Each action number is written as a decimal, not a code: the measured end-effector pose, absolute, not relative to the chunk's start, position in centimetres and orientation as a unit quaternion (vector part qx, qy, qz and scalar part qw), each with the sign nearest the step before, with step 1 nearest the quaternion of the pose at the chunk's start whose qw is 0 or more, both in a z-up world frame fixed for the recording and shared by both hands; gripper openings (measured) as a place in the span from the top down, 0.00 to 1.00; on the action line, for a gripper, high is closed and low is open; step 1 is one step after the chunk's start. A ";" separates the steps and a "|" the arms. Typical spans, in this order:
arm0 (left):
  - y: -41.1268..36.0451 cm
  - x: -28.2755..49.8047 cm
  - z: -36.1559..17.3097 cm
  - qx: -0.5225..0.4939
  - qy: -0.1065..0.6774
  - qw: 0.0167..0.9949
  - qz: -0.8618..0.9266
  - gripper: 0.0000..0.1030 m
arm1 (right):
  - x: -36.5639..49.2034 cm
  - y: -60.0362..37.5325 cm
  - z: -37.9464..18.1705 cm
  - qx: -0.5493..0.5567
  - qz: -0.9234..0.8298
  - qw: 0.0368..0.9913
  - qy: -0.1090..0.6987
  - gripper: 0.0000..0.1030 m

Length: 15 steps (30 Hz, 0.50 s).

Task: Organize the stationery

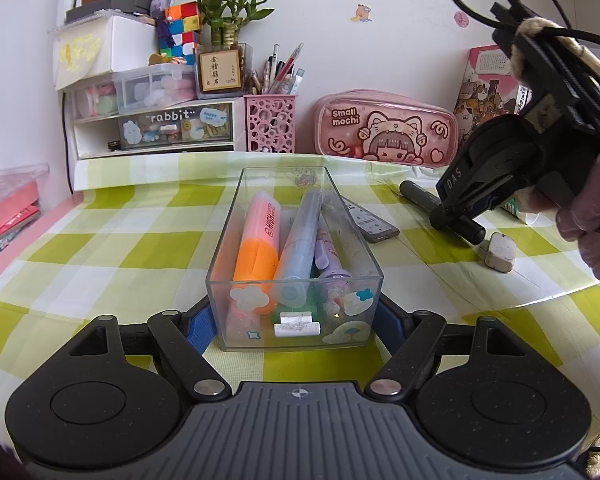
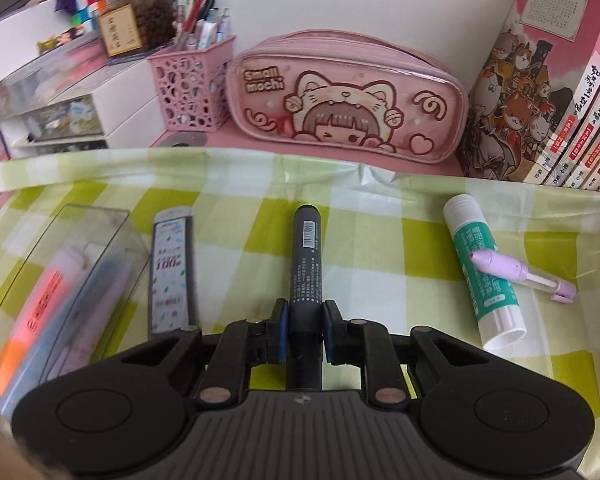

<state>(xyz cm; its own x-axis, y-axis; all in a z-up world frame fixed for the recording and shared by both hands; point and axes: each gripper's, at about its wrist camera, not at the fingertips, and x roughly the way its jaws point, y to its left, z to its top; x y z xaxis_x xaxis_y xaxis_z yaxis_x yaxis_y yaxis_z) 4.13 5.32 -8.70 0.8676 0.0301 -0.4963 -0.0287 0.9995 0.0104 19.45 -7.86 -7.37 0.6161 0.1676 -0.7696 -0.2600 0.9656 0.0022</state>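
- Black marker [image 2: 305,268] lies on the table [image 2: 372,264], pointing to 12 o'clock; your right gripper [image 2: 305,330] straddles its near end, pads close but seemingly not clamped.
- Your left gripper [image 1: 296,320] spreads wide around the clear box [image 1: 352,236], contact unclear.
- Glue stick [image 2: 482,272] lies at 2 o'clock from the marker.

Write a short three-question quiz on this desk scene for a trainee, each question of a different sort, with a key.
1. True or false: the black marker lies between the right gripper fingers.
2. Which sits inside the clear box?
A. the glue stick
B. the orange highlighter
C. the grey eraser
3. Fill in: the left gripper fingers stand on either side of the clear ____.

Key: 1 true; 2 B; 3 box. The glue stick and the eraser both lie out on the checked cloth.
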 end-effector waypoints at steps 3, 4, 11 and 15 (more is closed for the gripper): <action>5.3 4.1 -8.7 0.001 0.257 0.966 0.015 0.26 | 18.1 -8.0 -7.2 -0.049 0.141 0.890 0.430 0.79; 5.3 4.2 -8.7 0.001 0.257 0.966 0.015 0.26 | 17.6 -8.0 -7.2 -0.043 0.148 0.889 0.432 0.79; 5.3 4.1 -8.7 0.001 0.257 0.966 0.015 0.26 | 14.6 -7.1 -7.0 -0.039 0.181 0.880 0.437 0.79; 5.3 4.1 -8.7 0.001 0.257 0.966 0.015 0.26 | 13.9 -6.8 -6.8 -0.037 0.187 0.877 0.442 0.76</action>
<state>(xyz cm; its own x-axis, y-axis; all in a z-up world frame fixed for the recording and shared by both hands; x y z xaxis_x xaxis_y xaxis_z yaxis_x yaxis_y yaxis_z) 4.12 5.33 -8.71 0.8677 0.0299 -0.4962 -0.0285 0.9995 0.0103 13.86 -6.82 -6.83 0.5394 0.2955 -0.7885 -0.3610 0.9271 0.1006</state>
